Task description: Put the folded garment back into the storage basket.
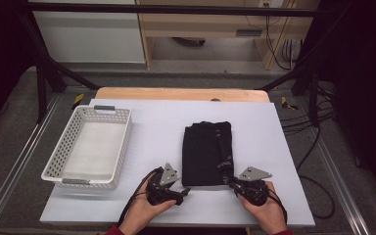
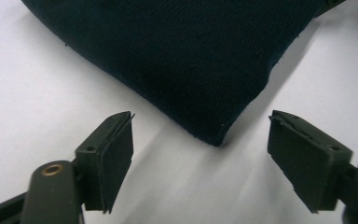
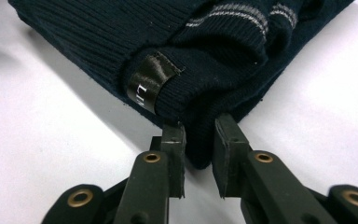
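The right tongs [image 3: 199, 161] pinch the folded black sweater's [image 1: 207, 152] corner. The left tongs [image 2: 200, 154] stand open and should close on their corner fully.

High cam looks fwd/down over the table [image 1: 293, 161]; both tongs cams sit close, sharing the folded sweater [image 1: 207, 152] w/ it.

Even overhead light fell on the white tabletop [image 1: 284, 147], leaving it bright while the room's edges stayed dark. The high view was soft and grainy. Close up, the dark garment [image 2: 177, 56] cast soft shadows, its far weave slightly blurred.
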{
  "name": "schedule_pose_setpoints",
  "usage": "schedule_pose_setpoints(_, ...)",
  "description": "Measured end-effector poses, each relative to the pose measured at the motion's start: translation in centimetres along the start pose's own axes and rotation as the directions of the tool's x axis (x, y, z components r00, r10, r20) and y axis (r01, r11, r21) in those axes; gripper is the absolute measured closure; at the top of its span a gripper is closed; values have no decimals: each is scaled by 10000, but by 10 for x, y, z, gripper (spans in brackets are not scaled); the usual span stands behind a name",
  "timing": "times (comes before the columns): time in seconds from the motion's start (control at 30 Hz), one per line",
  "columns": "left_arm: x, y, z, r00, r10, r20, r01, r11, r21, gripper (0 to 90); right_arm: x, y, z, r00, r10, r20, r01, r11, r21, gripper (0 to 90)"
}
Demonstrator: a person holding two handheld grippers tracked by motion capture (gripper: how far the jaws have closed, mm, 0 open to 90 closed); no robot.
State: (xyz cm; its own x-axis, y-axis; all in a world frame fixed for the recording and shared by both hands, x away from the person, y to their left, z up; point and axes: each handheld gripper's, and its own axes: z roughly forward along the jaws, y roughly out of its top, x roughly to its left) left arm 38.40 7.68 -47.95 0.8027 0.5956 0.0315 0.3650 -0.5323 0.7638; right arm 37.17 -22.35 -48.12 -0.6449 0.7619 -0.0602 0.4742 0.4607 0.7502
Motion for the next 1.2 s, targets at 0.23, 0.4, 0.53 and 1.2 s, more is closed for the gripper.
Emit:
schedule_pose_setpoints(0.23,1,0,6,10000,-87,-17,87,9999,148,396,1,0,0,10000,-3,-34,3,10000,7,781)
schedule_pose_setpoints(0.4,1,1,10,10000,-61,48,60,9999,112,515,1,0,0,10000,-18,-24,18,10000,0,784)
schedule_pose_setpoints(0.53,1,2,11,10000,-47,36,47,10000,68,578,1,0,0,10000,-20,13,20,10000,7,790)
schedule_pose_setpoints(1.2,0,3,-1,9997,147,219,-148,9999,11,787,7,0,-2,9998,-56,-206,56,10000,-23,804)
